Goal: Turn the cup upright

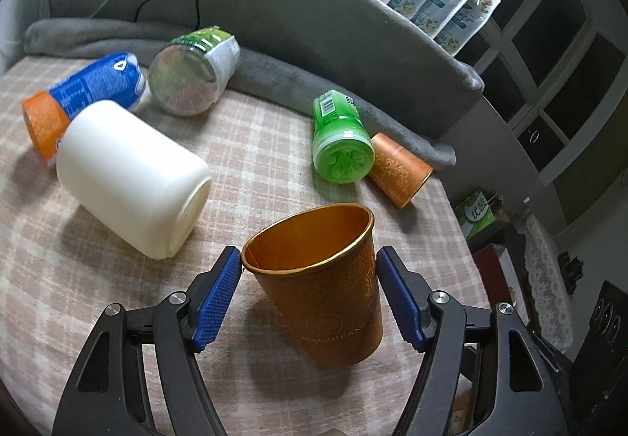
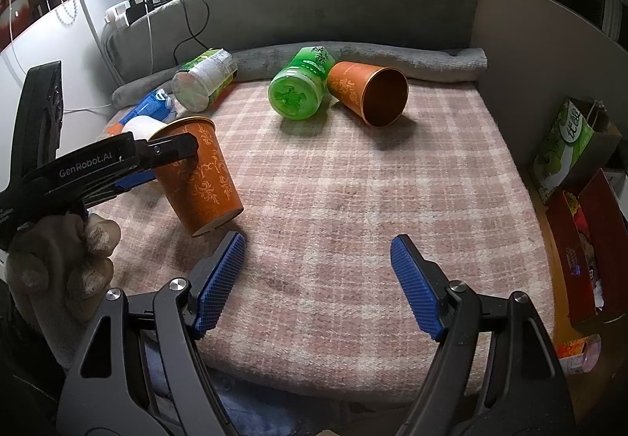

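Observation:
An orange paper cup with gold print is between the blue pads of my left gripper, mouth up and tilted, lifted a little above the plaid cloth. The same cup shows in the right wrist view, held near its rim by the left gripper, its base off the cloth. A second orange cup lies on its side at the back right; it also shows in the right wrist view, mouth toward me. My right gripper is open and empty, low over the front of the cloth.
A white jar, a blue-and-orange can, a clear bottle and a green bottle lie on their sides on the plaid cloth. A grey cushion rings the back. Boxes stand at the right edge.

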Motion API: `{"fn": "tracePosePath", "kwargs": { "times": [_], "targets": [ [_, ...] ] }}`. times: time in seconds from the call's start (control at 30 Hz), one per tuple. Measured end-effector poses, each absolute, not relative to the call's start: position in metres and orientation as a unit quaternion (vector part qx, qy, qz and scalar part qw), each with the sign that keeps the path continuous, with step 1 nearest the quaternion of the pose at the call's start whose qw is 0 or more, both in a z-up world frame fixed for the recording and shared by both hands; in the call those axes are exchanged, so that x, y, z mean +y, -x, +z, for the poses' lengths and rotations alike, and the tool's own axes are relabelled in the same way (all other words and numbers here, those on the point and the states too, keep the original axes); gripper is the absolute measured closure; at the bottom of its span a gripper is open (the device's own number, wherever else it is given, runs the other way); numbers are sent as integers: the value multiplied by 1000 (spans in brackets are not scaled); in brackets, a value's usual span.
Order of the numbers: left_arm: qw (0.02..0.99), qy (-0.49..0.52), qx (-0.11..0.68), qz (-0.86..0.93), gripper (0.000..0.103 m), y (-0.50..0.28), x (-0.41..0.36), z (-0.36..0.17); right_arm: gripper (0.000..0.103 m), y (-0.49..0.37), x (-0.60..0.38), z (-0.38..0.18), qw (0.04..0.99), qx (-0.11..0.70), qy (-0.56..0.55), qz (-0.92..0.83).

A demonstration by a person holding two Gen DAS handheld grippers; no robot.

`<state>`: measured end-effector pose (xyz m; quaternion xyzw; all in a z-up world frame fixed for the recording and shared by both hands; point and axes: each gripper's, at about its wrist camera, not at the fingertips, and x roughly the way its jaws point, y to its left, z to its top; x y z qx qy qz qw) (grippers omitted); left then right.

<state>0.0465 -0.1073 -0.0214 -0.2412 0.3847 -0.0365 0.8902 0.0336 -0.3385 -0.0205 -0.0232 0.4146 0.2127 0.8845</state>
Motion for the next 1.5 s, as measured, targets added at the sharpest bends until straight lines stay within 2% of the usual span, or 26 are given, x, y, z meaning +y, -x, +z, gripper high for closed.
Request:
{"fn": "tracePosePath", "kwargs": {
  "times": [0.37,0.67,1.5],
  "targets": [
    [920,159,358,-28,32,-42,-118,-14,24,-34,-336,-21,885,413,25,212],
    [947,42,319,-7,32,-40,-134,-16,23,-34,-333,-22,885,414,24,211],
    [950,-17,309,-38,32,-23,-154,-16,24,-33,-332,-21,885,414,22,213]
  ]
}}
